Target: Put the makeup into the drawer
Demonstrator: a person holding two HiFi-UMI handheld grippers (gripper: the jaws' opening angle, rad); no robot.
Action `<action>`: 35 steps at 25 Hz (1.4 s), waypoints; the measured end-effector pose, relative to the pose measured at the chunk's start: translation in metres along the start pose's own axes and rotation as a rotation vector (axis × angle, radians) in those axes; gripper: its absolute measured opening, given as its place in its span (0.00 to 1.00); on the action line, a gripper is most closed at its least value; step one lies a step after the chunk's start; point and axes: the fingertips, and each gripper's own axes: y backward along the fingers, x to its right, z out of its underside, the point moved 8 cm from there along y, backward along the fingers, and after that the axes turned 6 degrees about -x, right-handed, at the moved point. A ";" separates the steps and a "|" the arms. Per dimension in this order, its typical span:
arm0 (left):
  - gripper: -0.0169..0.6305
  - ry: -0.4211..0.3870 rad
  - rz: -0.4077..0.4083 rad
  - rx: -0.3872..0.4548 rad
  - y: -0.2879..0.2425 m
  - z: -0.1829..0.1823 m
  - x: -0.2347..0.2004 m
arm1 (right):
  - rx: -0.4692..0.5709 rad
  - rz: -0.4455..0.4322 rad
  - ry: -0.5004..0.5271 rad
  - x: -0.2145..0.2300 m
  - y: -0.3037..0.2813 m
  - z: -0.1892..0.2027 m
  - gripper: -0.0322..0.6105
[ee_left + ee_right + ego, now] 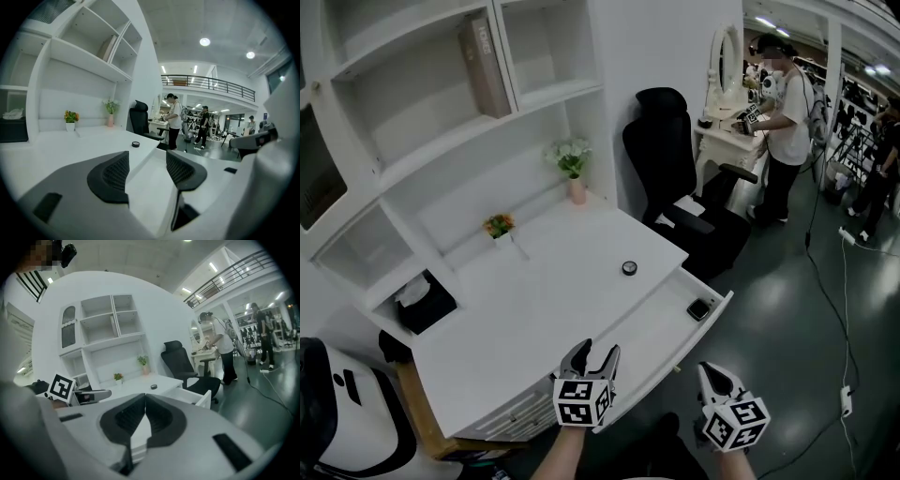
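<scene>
— On the table's far right part, beside the edge over the drawer, what is sitting there?

— A small round makeup compact [629, 268] is lying there, dark against the white table [534, 309], with nothing touching it. The drawer [656, 328] is standing pulled out along the table's right side. A small dark item [699, 309] is lying at its far end, and I am not making out what it is.

— And what are the two tools doing?

— The left hand-held gripper [598, 352] is hovering at the table's near edge. Its jaws are released and standing wide apart, with only bare tabletop showing between them. The right hand-held gripper [710, 373] is hanging off to the near right, beside the drawer, with its jaws clenched together on nothing.

— So nobody is holding the compact?

— No, it is lying well apart from both. I am judging the step in hand to be the reach for it.

— How should that be going?

— The left one is looking better placed, being open and pointing along the table toward it. The compact is low and flat, so I am thinking the jaws should be straddling its rim with the pads close to the tabletop. They should be closing gently so it is not skidding away. After that, it should be travelling right over the edge and being set on bare drawer floor, clear of the dark item, not dropped.
</scene>
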 end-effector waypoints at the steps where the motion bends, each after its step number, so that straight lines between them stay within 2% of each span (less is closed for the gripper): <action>1: 0.39 0.001 -0.003 -0.003 -0.004 -0.001 -0.001 | 0.000 -0.001 -0.001 0.002 -0.003 -0.001 0.05; 17: 0.40 -0.001 -0.062 -0.056 -0.094 -0.027 -0.017 | -0.033 -0.082 -0.003 0.055 -0.086 -0.039 0.05; 35: 0.42 -0.034 -0.095 -0.184 -0.225 -0.041 -0.025 | -0.149 -0.140 -0.031 0.124 -0.165 -0.059 0.05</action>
